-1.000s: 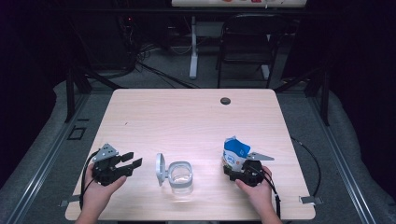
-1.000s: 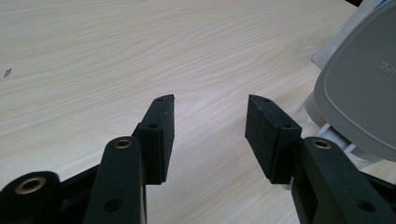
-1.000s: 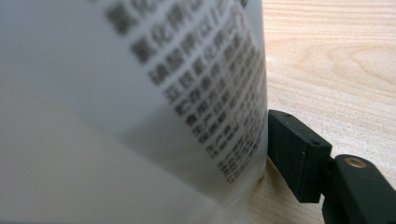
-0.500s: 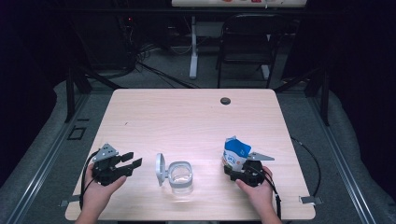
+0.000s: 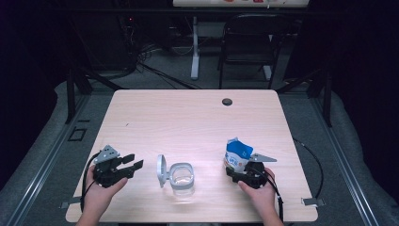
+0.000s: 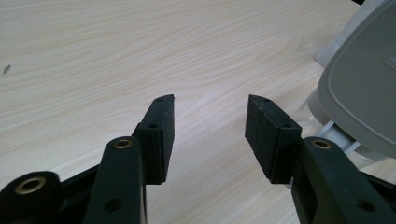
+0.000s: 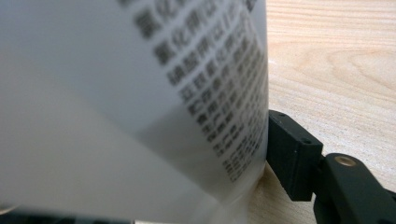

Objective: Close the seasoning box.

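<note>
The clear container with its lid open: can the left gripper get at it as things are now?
Probably yes. The left gripper is open and holds nothing, and bare table lies between it and the clear container. The open lid faces it, so it may meet that first.

There are two grippers: the left gripper [image 5: 134,161] and the right gripper [image 5: 239,173], one in each of the person's two hands. One blue and white carton [image 5: 237,155] stands on the one wooden table [image 5: 197,117]. One clear container [image 5: 181,178] has one grey lid [image 5: 161,168]. One dark round cap [image 5: 227,101] lies near the far edge. One chair [image 5: 251,44] stands beyond the table.
</note>
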{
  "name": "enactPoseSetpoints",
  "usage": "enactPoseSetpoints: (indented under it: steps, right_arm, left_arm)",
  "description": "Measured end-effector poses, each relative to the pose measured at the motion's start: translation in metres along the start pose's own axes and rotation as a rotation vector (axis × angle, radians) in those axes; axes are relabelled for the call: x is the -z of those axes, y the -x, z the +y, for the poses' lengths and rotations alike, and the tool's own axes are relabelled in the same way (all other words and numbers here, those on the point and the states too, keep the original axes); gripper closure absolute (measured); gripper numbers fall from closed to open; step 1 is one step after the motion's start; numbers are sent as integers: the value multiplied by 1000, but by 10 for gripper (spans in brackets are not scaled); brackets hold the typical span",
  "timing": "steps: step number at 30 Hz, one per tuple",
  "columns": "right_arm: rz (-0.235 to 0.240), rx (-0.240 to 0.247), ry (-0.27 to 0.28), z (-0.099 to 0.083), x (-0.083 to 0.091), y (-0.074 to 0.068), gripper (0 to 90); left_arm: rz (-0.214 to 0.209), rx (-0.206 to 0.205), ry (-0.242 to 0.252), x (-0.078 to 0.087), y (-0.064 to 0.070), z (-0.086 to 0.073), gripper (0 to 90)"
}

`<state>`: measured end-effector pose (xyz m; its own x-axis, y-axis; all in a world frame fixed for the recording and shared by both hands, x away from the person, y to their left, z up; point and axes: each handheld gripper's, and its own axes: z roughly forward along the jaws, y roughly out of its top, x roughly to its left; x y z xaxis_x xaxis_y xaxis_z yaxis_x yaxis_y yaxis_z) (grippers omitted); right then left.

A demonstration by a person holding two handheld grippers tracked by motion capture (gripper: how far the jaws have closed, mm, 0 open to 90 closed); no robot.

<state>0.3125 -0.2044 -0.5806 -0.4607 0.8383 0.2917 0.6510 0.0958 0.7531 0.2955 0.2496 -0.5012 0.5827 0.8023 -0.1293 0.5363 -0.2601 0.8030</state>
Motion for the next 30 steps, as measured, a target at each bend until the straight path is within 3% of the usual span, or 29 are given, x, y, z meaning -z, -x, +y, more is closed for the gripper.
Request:
enactPoseSetpoints:
  steps: [6, 14, 18, 24, 26, 28, 30]
  right_arm:
    - [-15, 15, -22, 0, 2, 0, 425]
    - [4, 10, -10, 0, 2, -1, 429]
    - [-2, 33, -26, -1, 3, -2, 431]
    - [18, 28, -3, -1, 4, -5, 431]
    - [4, 41, -16, 0, 6, -5, 432]
    - [22, 25, 9, 0, 7, -6, 432]
    - [11, 44, -6, 1, 10, -6, 432]
  left_arm:
    - [1, 0, 0, 0, 0, 0, 530]
    - [2, -2, -3, 0, 0, 0, 531]
    - [2, -2, -3, 0, 0, 0, 531]
    - [0, 1, 2, 0, -1, -1, 529]
    - [-1, 2, 0, 0, -2, -1, 527]
    - [1, 1, 1, 0, -2, -1, 525]
    - [2, 2, 2, 0, -2, -1, 521]
